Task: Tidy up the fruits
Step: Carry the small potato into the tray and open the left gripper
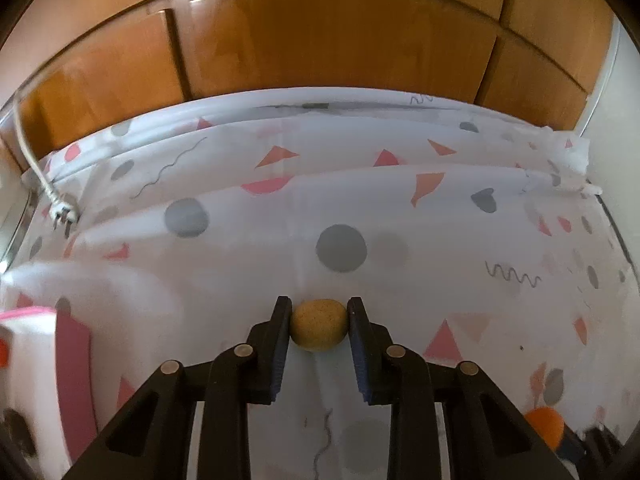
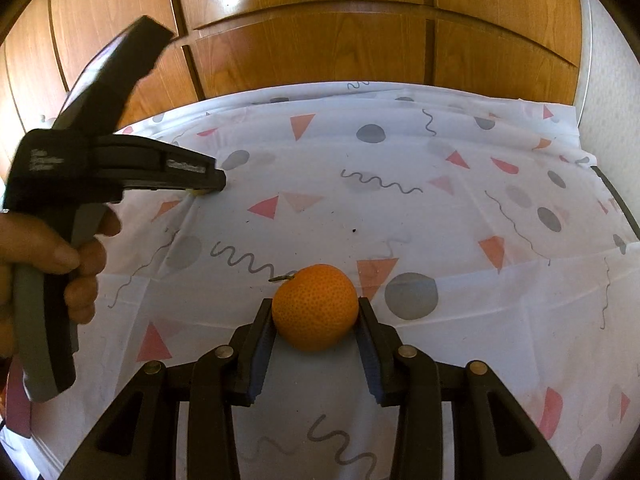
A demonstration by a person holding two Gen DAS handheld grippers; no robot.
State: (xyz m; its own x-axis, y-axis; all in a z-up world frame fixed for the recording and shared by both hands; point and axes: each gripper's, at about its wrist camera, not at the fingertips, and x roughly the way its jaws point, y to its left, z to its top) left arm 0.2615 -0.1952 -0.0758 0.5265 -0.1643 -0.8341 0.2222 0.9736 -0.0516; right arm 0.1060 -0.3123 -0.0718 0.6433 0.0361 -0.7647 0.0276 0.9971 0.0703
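A small round yellow-brown fruit (image 1: 318, 326) rests on the patterned tablecloth (image 1: 400, 208), and my left gripper (image 1: 320, 306) is shut on it, a pad pressing each side. An orange mandarin (image 2: 316, 320) with a short stem sits between the pads of my right gripper (image 2: 315, 305), which is shut on it just above the cloth. In the right wrist view the left gripper (image 2: 206, 188) shows side-on at the left, held by a hand (image 2: 76, 256), its tip down on the cloth. The mandarin (image 1: 544, 426) also shows at the lower right of the left wrist view.
A white container with a pink edge (image 1: 60, 344) stands at the left by the left gripper. A white power plug and cord (image 1: 60, 212) lie at the far left. Wooden cabinet doors (image 2: 320, 40) rise behind the table. The table's right edge (image 2: 616, 208) is near.
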